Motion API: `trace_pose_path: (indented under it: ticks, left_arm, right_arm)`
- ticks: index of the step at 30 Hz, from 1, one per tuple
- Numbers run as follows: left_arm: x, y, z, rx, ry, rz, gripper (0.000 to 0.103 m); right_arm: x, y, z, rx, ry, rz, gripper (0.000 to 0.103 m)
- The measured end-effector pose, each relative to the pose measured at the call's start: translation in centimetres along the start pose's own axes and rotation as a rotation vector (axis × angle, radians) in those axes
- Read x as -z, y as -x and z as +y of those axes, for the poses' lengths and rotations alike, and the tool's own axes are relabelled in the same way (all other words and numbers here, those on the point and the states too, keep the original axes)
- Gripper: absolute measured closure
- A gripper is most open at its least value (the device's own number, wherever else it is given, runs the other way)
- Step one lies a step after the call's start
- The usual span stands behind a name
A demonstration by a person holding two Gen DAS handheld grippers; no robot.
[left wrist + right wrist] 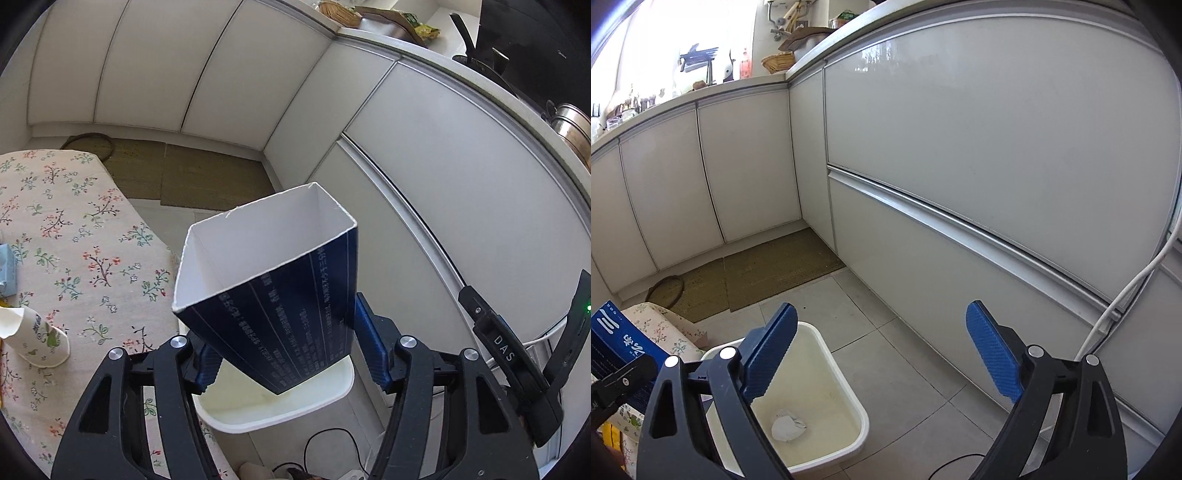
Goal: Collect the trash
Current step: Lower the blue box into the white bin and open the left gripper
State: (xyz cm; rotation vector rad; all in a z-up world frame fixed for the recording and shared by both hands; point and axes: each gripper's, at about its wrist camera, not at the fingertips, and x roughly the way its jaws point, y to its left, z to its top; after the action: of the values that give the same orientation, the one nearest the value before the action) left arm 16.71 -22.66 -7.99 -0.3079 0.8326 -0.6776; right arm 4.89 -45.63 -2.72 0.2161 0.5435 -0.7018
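My left gripper (291, 354) is shut on an open dark blue carton (273, 295) with white text, white inside, and holds it above the white trash bin (280, 413) on the floor. The carton also shows at the left edge of the right wrist view (617, 343). My right gripper (882, 354) is open and empty above the floor, beside the bin (849, 369). A crumpled white paper (788, 426) lies in the bin. A tipped paper cup (35, 338) with a floral print lies on the flowered tablecloth (74, 240).
White kitchen cabinets (960, 147) run along the back and right. Brown mats (768, 273) lie on the tiled floor. A light blue packet (7, 269) sits at the table's left edge. Black cables (332, 443) lie on the floor near the bin. A white cable (1126, 291) hangs at right.
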Motion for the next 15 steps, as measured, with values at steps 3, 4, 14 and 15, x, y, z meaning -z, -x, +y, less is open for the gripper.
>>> trace_pose_path:
  ticks: [3, 4, 14, 15]
  left_arm:
    - [0.1, -0.3, -0.3, 0.006, -0.022, -0.011, 0.025]
    - [0.1, -0.2, -0.3, -0.001, -0.023, -0.019, 0.023]
    - [-0.4, 1.7, -0.3, -0.094, -0.023, -0.073, 0.020]
    - [-0.5, 2.1, -0.4, -0.107, -0.027, -0.077, 0.019]
  right_arm:
    - [0.0, -0.2, -0.3, 0.003, -0.008, 0.003, 0.013]
    - [0.0, -0.2, -0.3, 0.003, -0.006, 0.004, 0.013]
    - [0.5, 1.1, 1.8, -0.029, 0.047, -0.020, 0.011]
    - [0.5, 1.3, 2.1, -0.036, 0.050, -0.025, 0.009]
